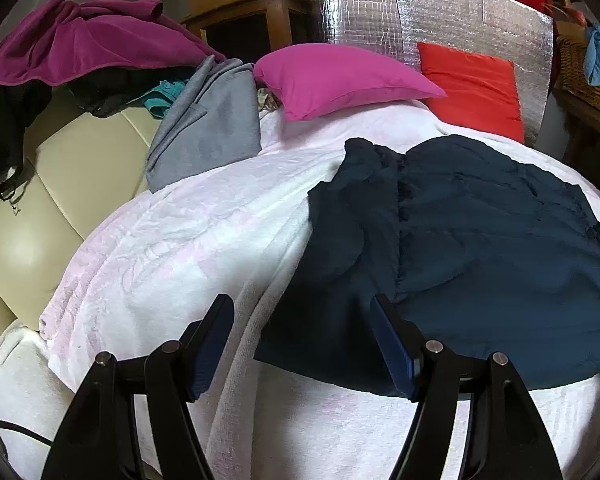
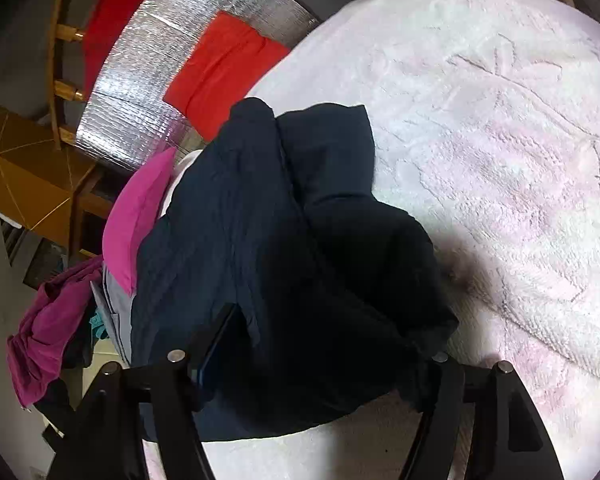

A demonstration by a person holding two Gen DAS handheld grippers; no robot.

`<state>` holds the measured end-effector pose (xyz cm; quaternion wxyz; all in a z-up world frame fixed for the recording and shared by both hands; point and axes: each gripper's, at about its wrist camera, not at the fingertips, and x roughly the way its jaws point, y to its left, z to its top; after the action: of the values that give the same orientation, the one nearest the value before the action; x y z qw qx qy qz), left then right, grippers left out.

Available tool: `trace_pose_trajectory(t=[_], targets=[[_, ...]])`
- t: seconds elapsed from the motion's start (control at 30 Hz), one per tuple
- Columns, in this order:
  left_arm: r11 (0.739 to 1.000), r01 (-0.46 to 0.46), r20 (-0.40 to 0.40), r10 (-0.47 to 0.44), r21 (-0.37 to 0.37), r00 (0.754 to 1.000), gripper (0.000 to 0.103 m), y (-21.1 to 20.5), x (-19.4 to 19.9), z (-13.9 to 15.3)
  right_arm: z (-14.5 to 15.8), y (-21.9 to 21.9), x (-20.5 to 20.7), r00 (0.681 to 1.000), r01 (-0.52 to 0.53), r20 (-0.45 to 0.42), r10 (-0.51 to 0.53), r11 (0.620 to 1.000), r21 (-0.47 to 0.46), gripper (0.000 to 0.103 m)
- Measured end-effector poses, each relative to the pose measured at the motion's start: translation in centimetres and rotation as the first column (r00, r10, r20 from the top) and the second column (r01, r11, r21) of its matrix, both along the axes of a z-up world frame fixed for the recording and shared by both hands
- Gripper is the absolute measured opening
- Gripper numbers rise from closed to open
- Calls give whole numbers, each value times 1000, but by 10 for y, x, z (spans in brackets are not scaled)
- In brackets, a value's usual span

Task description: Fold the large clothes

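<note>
A dark navy garment (image 1: pixel 472 248) lies partly folded on a white-pink blanket (image 1: pixel 172 248) that covers the bed. My left gripper (image 1: pixel 302 312) is open and empty, hovering just above the garment's near left edge. In the right wrist view the same garment (image 2: pixel 260 248) fills the middle. My right gripper (image 2: pixel 324 336) stands wide around a bunched fold of it; the left finger (image 2: pixel 216 344) shows, the right finger is hidden by dark cloth. I cannot tell whether it grips.
A magenta pillow (image 1: pixel 340 80) and a red pillow (image 1: pixel 476 88) lie at the bed's head against a silver foil panel (image 1: pixel 380 12). A grey garment (image 1: pixel 208 124), a purple garment (image 1: pixel 80 44) and dark clothes pile on a cream chair (image 1: pixel 60 184). A wicker basket (image 1: pixel 588 72) stands right.
</note>
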<state>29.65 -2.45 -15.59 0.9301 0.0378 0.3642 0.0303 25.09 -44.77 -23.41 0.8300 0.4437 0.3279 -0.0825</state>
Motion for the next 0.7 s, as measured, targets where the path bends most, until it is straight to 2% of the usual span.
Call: trace_pose_trajectory(t=[0.17, 0.23, 0.33, 0.4, 0.43, 0.47, 0.53, 0.57, 0.63, 0.7], targets=[[1000, -5, 4, 5, 22, 1000, 71, 0, 0, -1, 0, 5, 3, 1000, -17, -9, 16, 999, -44, 70], [1000, -5, -7, 5, 9, 1000, 72, 3, 0, -1, 1, 8, 5, 1000, -22, -15, 21, 998, -58, 69], [997, -9, -47, 6, -76, 999, 73, 14, 3, -3, -1, 8, 6, 999, -34, -25, 33, 997, -71, 69], [981, -34, -95, 16, -192, 995, 75, 31, 6, -7, -1, 7, 6, 999, -40, -31, 38, 997, -73, 69], [962, -54, -124, 22, -266, 992, 76, 43, 8, -11, -1, 7, 7, 999, -41, -34, 39, 996, -74, 68], [948, -67, -142, 24, -310, 990, 76, 49, 9, -13, -2, 7, 7, 999, -42, -36, 39, 996, -76, 68], [895, -107, -193, 23, -434, 981, 76, 67, 12, -23, -2, 8, 7, 999, -43, -37, 40, 996, -80, 68], [853, -134, -226, 19, -505, 974, 76, 77, 13, -31, -2, 8, 7, 998, -44, -36, 41, 996, -82, 68], [791, -170, -274, 2, -588, 962, 76, 86, 16, -44, -3, 8, 6, 999, -44, -31, 42, 996, -82, 68], [748, -183, -299, -22, -638, 954, 76, 88, 19, -52, -3, 8, 6, 999, -46, -27, 44, 995, -85, 68]])
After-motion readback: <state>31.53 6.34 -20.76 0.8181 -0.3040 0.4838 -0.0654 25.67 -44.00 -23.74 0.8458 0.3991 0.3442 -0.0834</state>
